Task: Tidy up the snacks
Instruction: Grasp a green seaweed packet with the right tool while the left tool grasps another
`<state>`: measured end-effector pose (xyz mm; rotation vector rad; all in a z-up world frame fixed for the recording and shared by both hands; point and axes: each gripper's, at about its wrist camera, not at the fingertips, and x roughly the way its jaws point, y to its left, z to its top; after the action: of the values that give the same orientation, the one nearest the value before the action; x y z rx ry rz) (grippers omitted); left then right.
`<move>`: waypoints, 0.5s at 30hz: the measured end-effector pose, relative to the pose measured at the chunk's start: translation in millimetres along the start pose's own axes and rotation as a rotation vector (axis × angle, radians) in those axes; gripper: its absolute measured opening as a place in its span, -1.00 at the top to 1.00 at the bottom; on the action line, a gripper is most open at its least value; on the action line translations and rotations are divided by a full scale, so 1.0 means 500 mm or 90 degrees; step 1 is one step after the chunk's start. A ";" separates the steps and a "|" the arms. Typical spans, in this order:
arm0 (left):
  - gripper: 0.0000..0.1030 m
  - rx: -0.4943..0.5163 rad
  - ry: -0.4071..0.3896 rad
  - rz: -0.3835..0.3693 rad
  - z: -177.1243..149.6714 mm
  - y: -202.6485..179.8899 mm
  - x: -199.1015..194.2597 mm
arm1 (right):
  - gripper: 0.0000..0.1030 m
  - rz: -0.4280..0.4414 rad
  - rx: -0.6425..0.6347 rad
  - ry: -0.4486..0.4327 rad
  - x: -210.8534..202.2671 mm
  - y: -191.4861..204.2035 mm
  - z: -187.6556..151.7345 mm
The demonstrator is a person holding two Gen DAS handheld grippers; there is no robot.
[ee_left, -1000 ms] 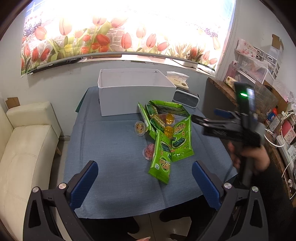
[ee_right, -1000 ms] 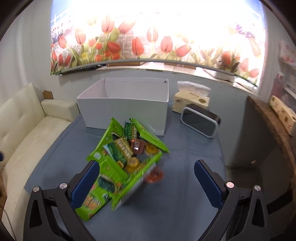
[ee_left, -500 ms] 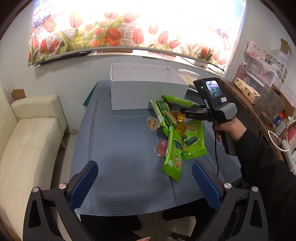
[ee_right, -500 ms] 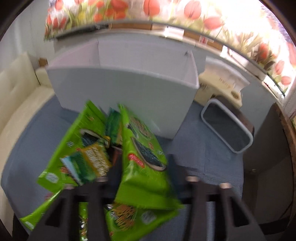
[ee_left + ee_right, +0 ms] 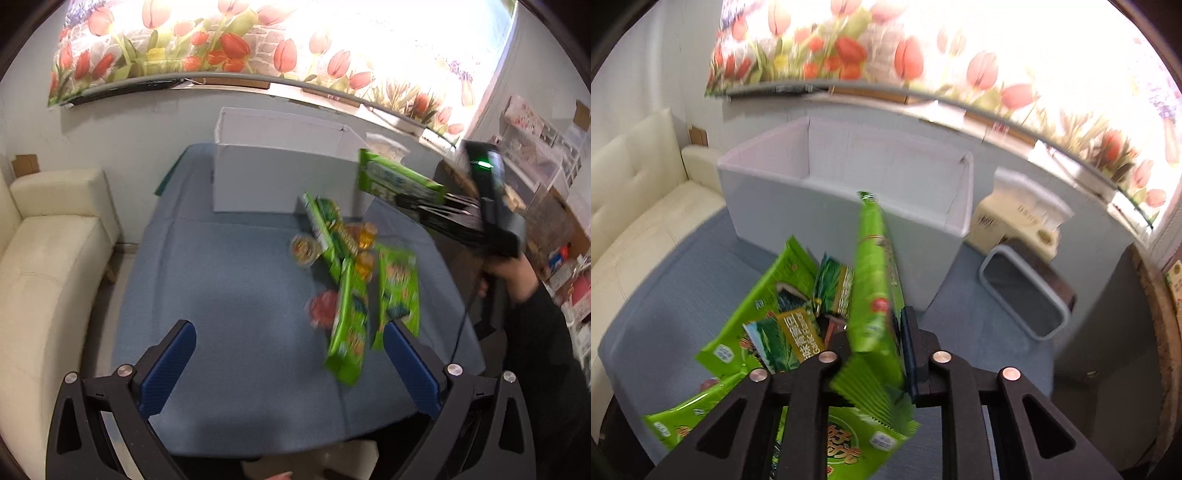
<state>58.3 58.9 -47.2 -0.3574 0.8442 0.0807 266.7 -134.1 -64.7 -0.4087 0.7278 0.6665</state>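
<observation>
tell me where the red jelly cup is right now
Left wrist view: the red jelly cup sits on the blue tablecloth, touching the left edge of the nearest green snack packet.

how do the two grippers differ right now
The right gripper is shut on a green snack packet, lifted off the table in front of the white box; the left gripper is open and holds nothing. The right one is at the snack pile; the left hangs back over the near side of the blue tablecloth. Both have black frames.
</observation>
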 end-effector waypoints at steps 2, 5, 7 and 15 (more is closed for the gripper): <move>-1.00 -0.014 0.004 -0.027 0.027 0.002 0.032 | 0.69 0.008 0.019 -0.027 -0.040 -0.015 0.001; -1.00 -0.048 0.029 -0.055 0.086 0.006 0.108 | 0.69 0.016 0.041 -0.061 -0.095 -0.031 -0.006; -1.00 -0.057 0.049 -0.076 0.126 0.007 0.165 | 0.72 0.025 0.058 -0.087 -0.139 -0.036 -0.027; -1.00 -0.084 0.151 -0.090 0.214 0.013 0.376 | 0.72 0.040 0.107 -0.101 -0.228 -0.014 -0.147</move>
<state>258.4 87.9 -123.5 -0.5575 1.0480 -0.0383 173.1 -227.0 -31.9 -0.1768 0.6413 0.6830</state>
